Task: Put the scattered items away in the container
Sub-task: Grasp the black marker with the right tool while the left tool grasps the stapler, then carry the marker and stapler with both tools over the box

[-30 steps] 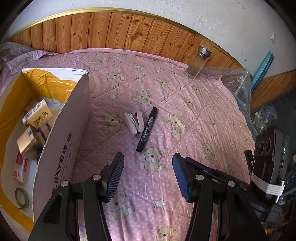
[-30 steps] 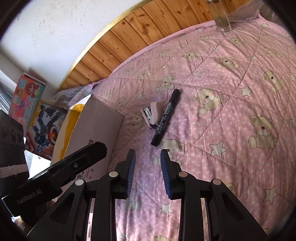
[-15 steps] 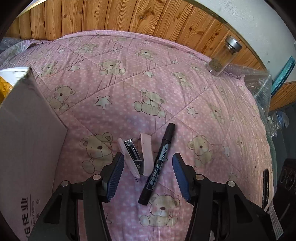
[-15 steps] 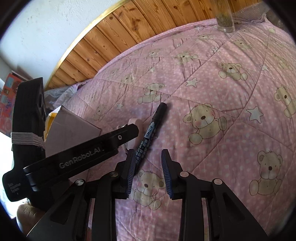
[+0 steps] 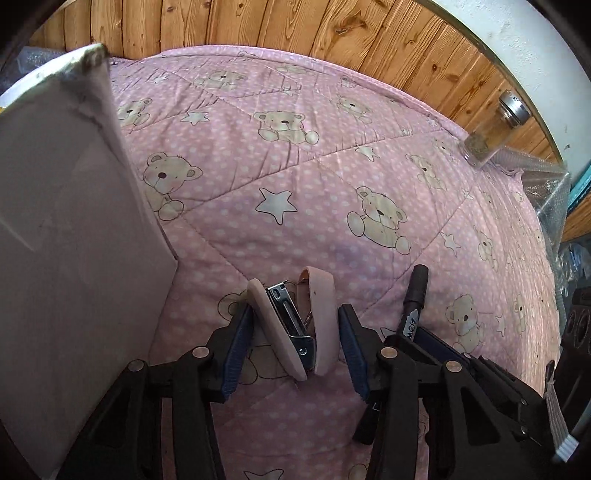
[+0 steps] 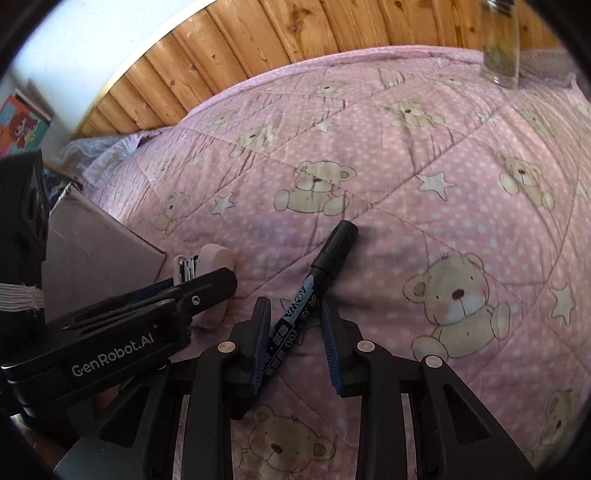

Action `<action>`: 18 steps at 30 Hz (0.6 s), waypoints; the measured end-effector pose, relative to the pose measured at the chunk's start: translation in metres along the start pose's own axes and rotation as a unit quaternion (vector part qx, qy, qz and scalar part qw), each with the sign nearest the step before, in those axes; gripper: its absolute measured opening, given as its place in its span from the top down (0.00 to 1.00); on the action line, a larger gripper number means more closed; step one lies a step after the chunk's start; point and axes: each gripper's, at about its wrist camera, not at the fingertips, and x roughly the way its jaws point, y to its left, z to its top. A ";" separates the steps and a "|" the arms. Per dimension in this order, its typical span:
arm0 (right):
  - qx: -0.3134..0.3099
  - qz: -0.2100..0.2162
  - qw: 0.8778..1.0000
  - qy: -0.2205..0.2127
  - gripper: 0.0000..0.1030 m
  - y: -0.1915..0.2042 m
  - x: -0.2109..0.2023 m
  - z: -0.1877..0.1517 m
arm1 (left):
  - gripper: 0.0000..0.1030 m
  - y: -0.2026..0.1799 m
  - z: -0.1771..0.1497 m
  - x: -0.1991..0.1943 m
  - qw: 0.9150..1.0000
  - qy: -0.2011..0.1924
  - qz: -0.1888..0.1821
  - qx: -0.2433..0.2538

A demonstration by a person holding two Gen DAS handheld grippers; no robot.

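Note:
A pink stapler (image 5: 295,321), hinged open, lies on the pink bear-print quilt (image 5: 332,206). My left gripper (image 5: 295,332) is open and straddles it, one pad close to each side. Right of it lies a black marker (image 6: 314,291), its cap pointing away. My right gripper (image 6: 295,325) is open around the marker's barrel, which leans toward the left pad. The cardboard box (image 5: 74,240) stands at the left with only its grey outer wall showing. In the right wrist view the stapler (image 6: 218,258) is half hidden behind the left gripper's finger (image 6: 207,291).
A glass jar with a metal lid (image 5: 491,133) stands at the quilt's far right corner by the wood-panelled wall (image 5: 295,33). Bubble wrap (image 5: 546,184) lies along the right edge. The two grippers sit side by side, almost touching.
Both grippers moved forward and down onto the quilt. The left one went from facing the box to straddling the stapler. The right one came around the marker. Jaw widths look unchanged.

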 end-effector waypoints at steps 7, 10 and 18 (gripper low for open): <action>-0.058 -0.065 0.996 -0.015 0.87 0.017 0.000 -0.007 | 0.52 -0.007 0.005 0.005 0.999 -0.007 0.028 0.036; 0.009 -0.036 0.999 -0.019 0.87 -0.012 -0.016 -0.013 | 0.54 -0.009 0.003 0.006 0.998 -0.014 0.032 0.047; 0.112 0.026 0.993 -0.027 0.87 -0.045 -0.054 -0.037 | 0.58 -0.008 -0.015 -0.015 1.000 -0.015 0.003 0.024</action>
